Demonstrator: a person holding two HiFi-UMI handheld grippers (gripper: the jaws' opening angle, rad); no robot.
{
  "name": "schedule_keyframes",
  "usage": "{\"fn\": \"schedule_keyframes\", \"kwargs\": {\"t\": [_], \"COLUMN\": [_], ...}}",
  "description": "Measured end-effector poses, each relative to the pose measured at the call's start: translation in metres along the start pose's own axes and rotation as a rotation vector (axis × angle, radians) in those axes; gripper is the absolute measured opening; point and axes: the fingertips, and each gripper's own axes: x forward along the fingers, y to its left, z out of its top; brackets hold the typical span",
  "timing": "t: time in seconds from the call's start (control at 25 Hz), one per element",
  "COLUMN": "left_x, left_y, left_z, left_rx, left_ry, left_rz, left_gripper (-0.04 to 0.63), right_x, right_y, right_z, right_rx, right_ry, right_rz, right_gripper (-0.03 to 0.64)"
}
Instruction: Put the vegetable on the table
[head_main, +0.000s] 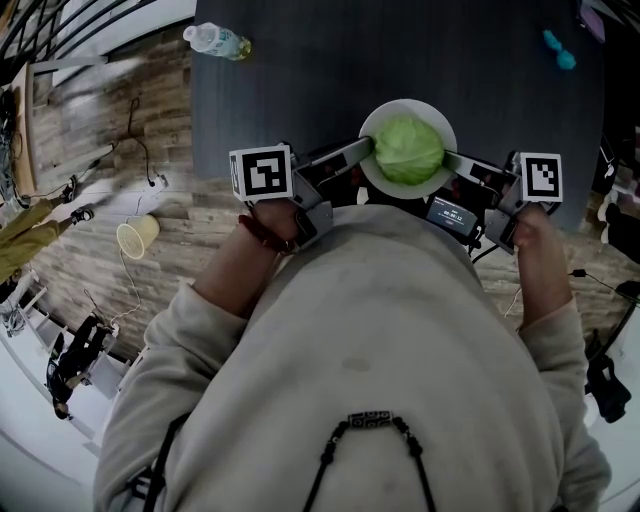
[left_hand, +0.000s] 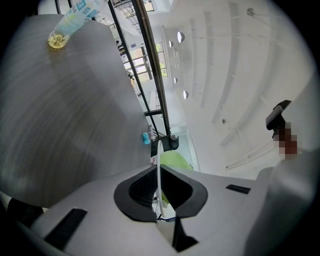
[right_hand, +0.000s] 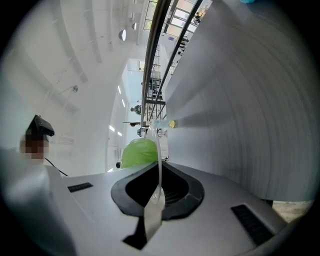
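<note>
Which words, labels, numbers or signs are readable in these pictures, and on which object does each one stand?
No text here can be read with certainty.
On the bottle: a printed label, too blurred to read.
On the small screen of the right hand-held gripper: light characters, too small to read.
On the left marker cube and the right marker cube: black-and-white square patterns, no letters or numbers.
</note>
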Motion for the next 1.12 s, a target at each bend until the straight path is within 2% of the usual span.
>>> {"fn": "schedule_keyframes", "kwargs": {"t": [0.08, 0.28, 0.48, 0.72, 0.84, 0.96, 1.12], "left_x": [0.001, 0.003, 0.006, 0.009, 0.012, 0.014, 0.015], "left_y": [0.001, 0.008, 0.017, 0.029, 0.032, 0.038, 0.047], "left_z": [-0.001, 0.002, 0.007, 0.012, 0.011, 0.012, 0.016], "left_rx": [-0.016, 0.002, -0.036, -0.003, -0.032, -0.014, -0.033], "left_ry": [-0.003, 0.000, -0.001, 0.018, 0.009, 0.011, 0.005], "left_rz": [-0.001, -0.003, -0.004, 0.009, 0.005, 0.014, 0.019], "left_gripper": [0.020, 0.020, 0.020, 0.020, 0.020, 0.019, 0.018], "right_x": [0.000, 0.001, 0.005, 0.010, 0.008, 0.009, 0.015], "right_y": [-0.002, -0.008, -0.016, -0.025, -0.030, -0.035, -0.042], "right_z": [0.000, 0.003, 0.009, 0.013, 0.014, 0.016, 0.021], "right_rx": [0.005, -0.001, 0.010, 0.012, 0.010, 0.005, 0.011], "right_ry": [-0.003, -0.008, -0.012, -0.016, -0.016, -0.011, -0.007], "right_rz": [-0.004, 0.003, -0.003, -0.006, -0.012, -0.014, -0.010], "right_gripper": [0.025, 0.025, 0.025, 0.025, 0.025, 0.025, 0.025]}}
